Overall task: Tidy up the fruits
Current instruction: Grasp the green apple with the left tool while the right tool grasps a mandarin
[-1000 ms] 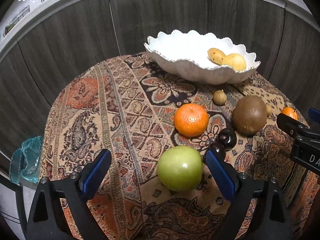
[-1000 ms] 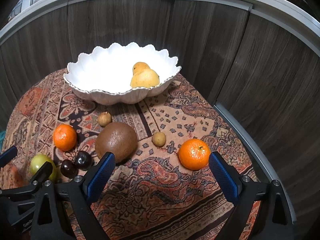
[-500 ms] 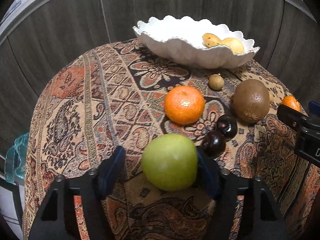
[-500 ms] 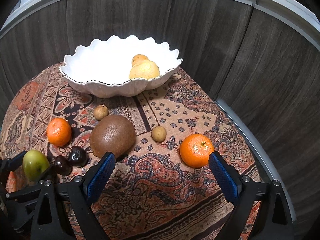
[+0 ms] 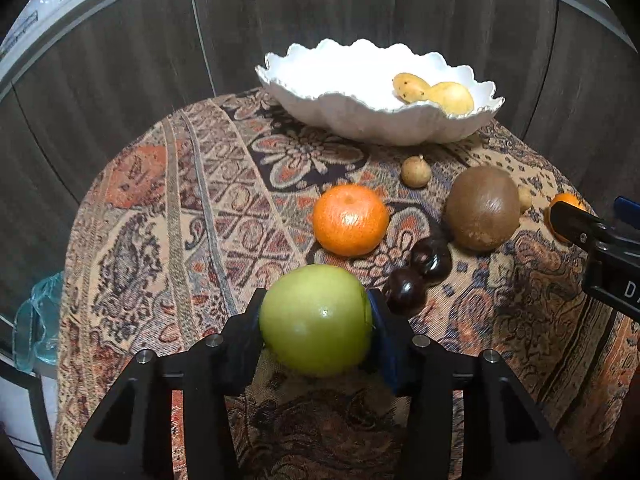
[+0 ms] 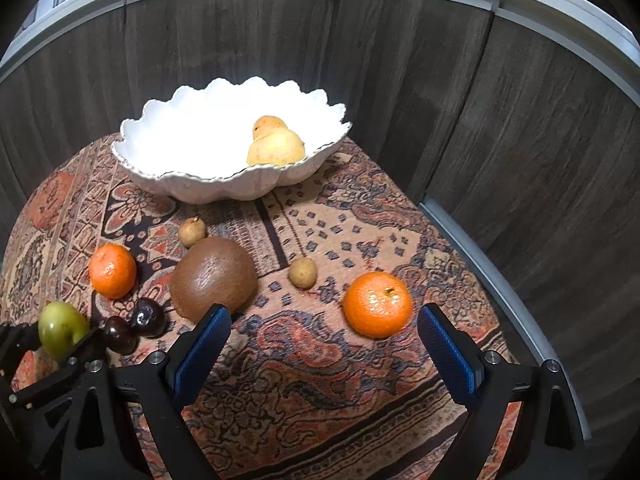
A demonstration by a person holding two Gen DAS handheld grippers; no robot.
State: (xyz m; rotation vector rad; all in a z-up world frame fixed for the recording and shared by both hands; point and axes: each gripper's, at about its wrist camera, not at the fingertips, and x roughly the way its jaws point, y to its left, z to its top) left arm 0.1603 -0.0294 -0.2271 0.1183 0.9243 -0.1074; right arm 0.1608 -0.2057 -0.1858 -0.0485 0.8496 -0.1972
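Note:
A green apple sits near the front of the patterned cloth. My left gripper is closing its jaws on it, and both pads touch the apple's sides. In the right wrist view the apple shows at far left between those fingers. My right gripper is open just above the cloth. An orange lies between its fingertips, closer to the right one and touching neither. The white scalloped bowl at the back holds two yellow fruits.
On the cloth lie a second orange, a brown round fruit, two dark glossy fruits and two small tan fruits. Dark wood panels curve close behind the round table. A teal glass object sits off the left edge.
My left gripper's jaws have come in from wide open onto the green apple, which now fills the gap. The right gripper stays open by the orange.

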